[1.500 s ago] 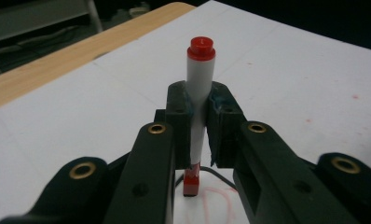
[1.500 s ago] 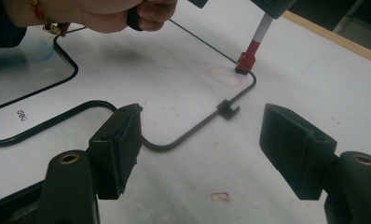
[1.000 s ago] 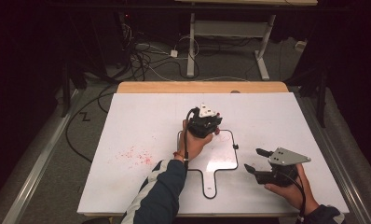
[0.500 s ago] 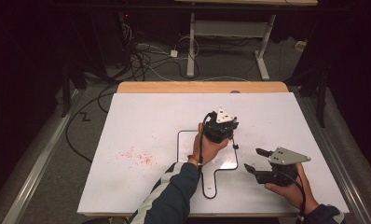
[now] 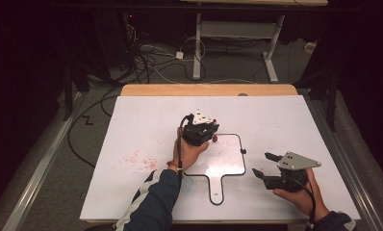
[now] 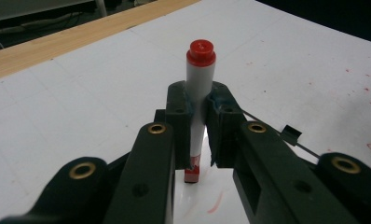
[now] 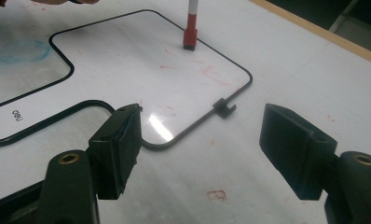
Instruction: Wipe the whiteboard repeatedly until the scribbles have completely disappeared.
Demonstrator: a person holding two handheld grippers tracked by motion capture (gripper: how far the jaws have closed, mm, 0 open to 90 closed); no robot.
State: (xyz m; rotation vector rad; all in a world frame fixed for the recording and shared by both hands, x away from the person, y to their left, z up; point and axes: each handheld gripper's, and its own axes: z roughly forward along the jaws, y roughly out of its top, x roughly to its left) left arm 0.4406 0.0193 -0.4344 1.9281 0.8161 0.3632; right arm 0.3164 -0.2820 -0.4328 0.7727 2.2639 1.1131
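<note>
A white marker [image 6: 200, 70] with red ends stands upright, and my left gripper [image 6: 198, 100] is shut on its barrel. Its lower end, red with a black pad, rests on the small black-framed whiteboard [image 5: 223, 161] near the board's upper left part. In the high view the left gripper [image 5: 209, 136] is over that corner. My right gripper [image 5: 264, 164] sits to the right of the board, open and holding nothing. From the right gripper view, the gripper [image 7: 202, 135] faces the board [image 7: 127, 60], which carries faint red smears, and the marker [image 7: 190, 32] stands at its far side.
The board lies on a large white table [image 5: 286, 120] with a wooden back edge [image 5: 209, 90]. Red smudges [image 5: 136, 159] mark the table at the left. A blue scribble [image 7: 23, 50] is on the board, and a small black clip [image 7: 224, 109] is on its frame. Cables and a desk frame lie beyond.
My left gripper with the marker went right across the board, then came back left to the board's upper left part. The right gripper has kept still.
</note>
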